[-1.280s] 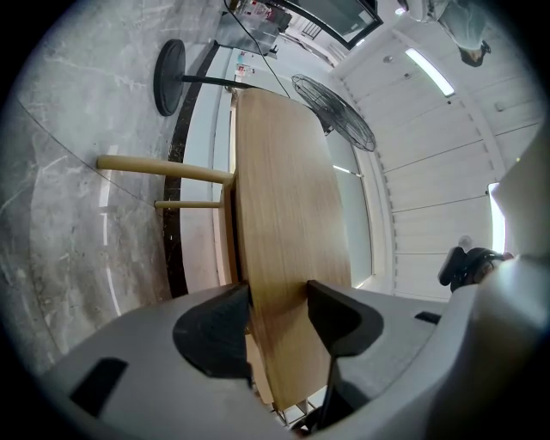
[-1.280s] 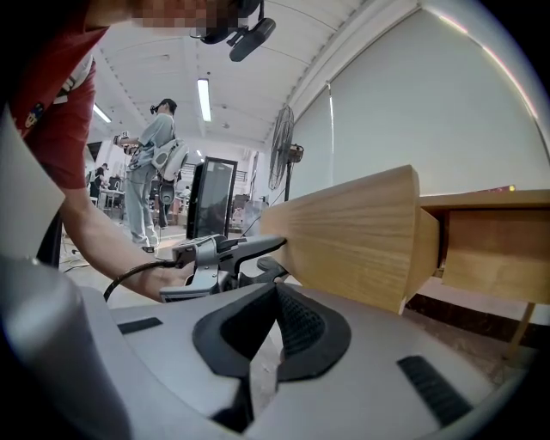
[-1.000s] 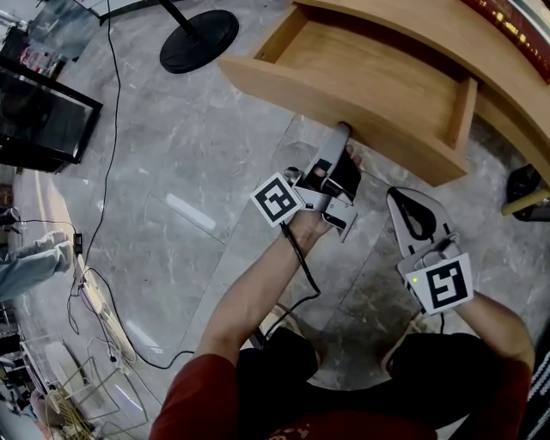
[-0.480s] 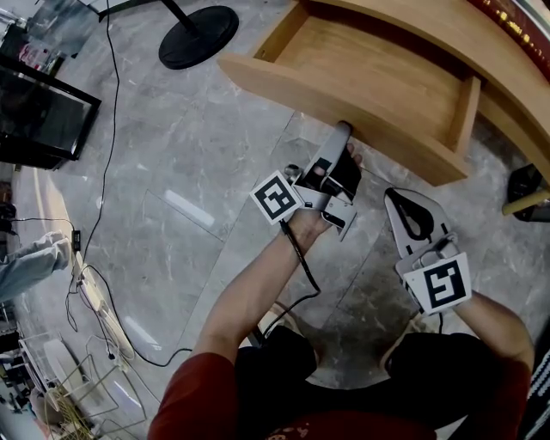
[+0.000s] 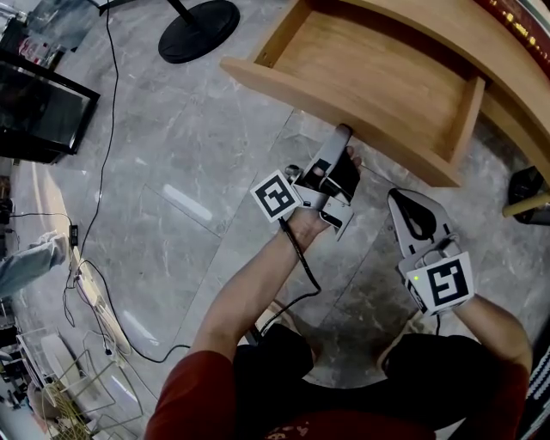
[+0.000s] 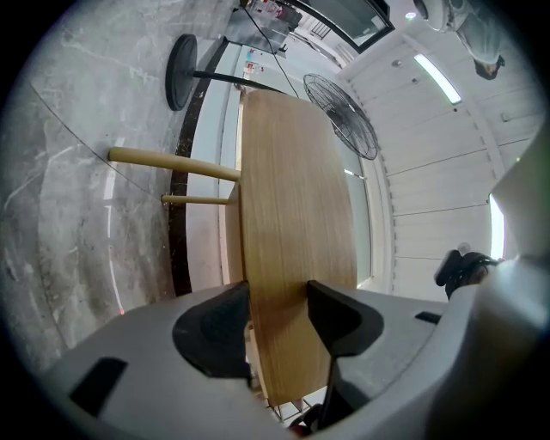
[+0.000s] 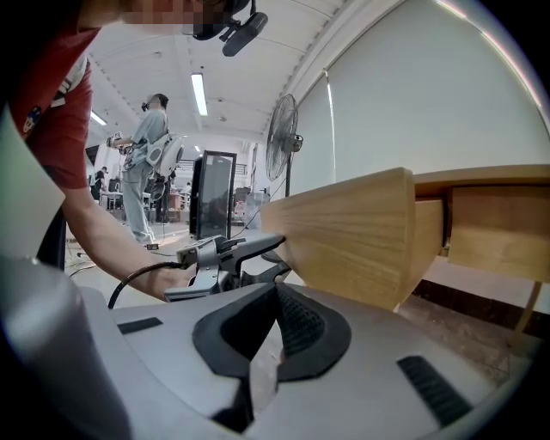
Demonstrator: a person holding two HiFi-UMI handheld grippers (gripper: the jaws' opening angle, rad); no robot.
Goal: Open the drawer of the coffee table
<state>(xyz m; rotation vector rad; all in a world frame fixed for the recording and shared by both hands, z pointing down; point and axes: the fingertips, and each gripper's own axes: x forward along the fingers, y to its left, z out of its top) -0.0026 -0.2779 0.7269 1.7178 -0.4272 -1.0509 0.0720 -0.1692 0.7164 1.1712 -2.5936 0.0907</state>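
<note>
The coffee table's wooden drawer (image 5: 387, 77) stands pulled out, and its inside shows bare. My left gripper (image 5: 342, 134) reaches up under the drawer front (image 5: 344, 107) near its middle. In the left gripper view its jaws (image 6: 279, 296) press on both faces of the drawer front (image 6: 292, 189), so it is shut on that panel. My right gripper (image 5: 402, 197) hangs shut and holds nothing, just below the front's right end. In the right gripper view its jaws (image 7: 277, 292) meet, with the drawer front (image 7: 352, 241) ahead and the left gripper (image 7: 249, 251) to the left.
The coffee table's top (image 5: 447, 34) runs along the upper right, with a leg (image 5: 526, 204) at the right edge. A black fan base (image 5: 199, 19) stands beyond the drawer's left end. A black cabinet (image 5: 39, 112) and cables (image 5: 101, 180) lie at the left. A person (image 7: 146, 163) stands far off.
</note>
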